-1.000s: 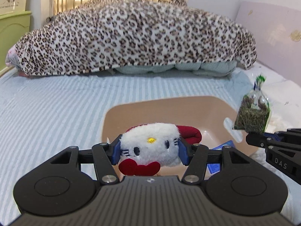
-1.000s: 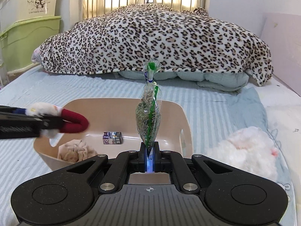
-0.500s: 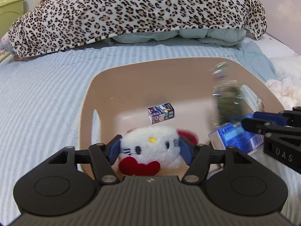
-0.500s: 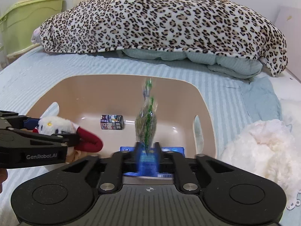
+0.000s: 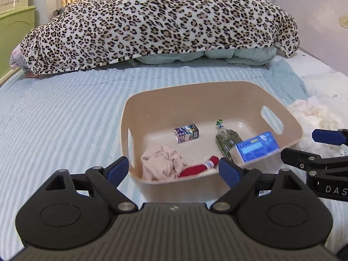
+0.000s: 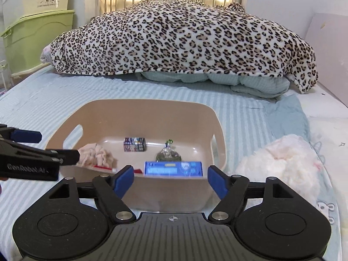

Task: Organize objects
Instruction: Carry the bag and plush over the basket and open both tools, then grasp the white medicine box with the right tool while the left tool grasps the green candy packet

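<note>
Beige plastic forms the basin (image 5: 217, 91) that sits on the striped blue bed (image 5: 65, 113), and all the task's things lie inside it. The left gripper (image 5: 174, 169) hangs at the basin's near rim with its blue-padded fingers (image 5: 117, 169) spread wide and holding nothing; just beyond them lie a crumpled pink cloth (image 5: 162, 166) and the red part of a plush toy (image 5: 199, 168). Farther in sits a small printed box (image 5: 187, 133), and to its right a clear bag of green herbs (image 5: 227, 140) beside a blue tissue pack (image 5: 255, 149) leaning at the right wall. The right gripper (image 6: 170, 179) is also spread apart and empty, the tissue pack (image 6: 173, 168) lying just past its fingers (image 6: 125, 179). A fluffy white bundle (image 6: 280, 154) rests on the bed right of the basin, with a leopard-print blanket (image 6: 180, 37) heaped at the far end.
</note>
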Demonstrator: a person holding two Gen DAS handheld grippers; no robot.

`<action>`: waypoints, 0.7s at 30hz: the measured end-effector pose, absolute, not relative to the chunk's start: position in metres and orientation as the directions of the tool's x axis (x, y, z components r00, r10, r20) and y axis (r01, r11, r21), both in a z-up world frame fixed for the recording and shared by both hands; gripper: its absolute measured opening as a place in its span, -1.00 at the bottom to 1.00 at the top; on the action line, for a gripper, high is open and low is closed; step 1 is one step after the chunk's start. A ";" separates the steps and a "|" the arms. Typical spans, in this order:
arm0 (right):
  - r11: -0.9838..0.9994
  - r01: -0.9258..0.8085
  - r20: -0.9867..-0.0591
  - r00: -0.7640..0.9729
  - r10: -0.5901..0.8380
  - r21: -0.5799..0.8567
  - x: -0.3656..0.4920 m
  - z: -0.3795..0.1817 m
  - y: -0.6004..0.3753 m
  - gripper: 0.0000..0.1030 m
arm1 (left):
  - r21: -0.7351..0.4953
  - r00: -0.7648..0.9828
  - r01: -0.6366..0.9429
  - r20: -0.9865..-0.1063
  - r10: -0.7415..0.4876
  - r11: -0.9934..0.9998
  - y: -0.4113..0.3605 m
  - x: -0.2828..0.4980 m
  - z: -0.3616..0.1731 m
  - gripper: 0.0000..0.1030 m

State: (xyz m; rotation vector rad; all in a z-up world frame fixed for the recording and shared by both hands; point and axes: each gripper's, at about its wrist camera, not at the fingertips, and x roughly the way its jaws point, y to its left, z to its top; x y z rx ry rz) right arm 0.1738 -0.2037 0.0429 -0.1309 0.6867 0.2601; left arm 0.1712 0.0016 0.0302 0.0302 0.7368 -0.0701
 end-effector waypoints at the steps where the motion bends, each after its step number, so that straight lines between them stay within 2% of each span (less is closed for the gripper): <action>1: 0.960 -0.279 -0.643 0.741 0.193 -0.034 0.169 0.042 -0.205 0.52 | 0.001 0.737 0.079 -0.674 -0.058 0.997 0.002 0.166 0.031 0.75; 9: 0.964 -0.264 -0.681 0.712 0.173 -0.032 0.142 0.022 -0.215 0.60 | 0.003 0.701 0.107 -0.709 -0.073 0.994 0.003 0.136 0.018 0.75; 11: 0.965 -0.260 -0.693 0.702 0.166 -0.033 0.137 0.015 -0.218 0.69 | 0.010 0.680 0.116 -0.730 -0.072 0.993 0.002 0.133 0.008 0.76; 21: 0.973 -0.231 -0.743 0.655 0.139 -0.022 0.130 -0.017 -0.232 0.75 | 0.025 0.585 0.182 -0.806 -0.088 0.983 -0.011 0.131 -0.044 0.75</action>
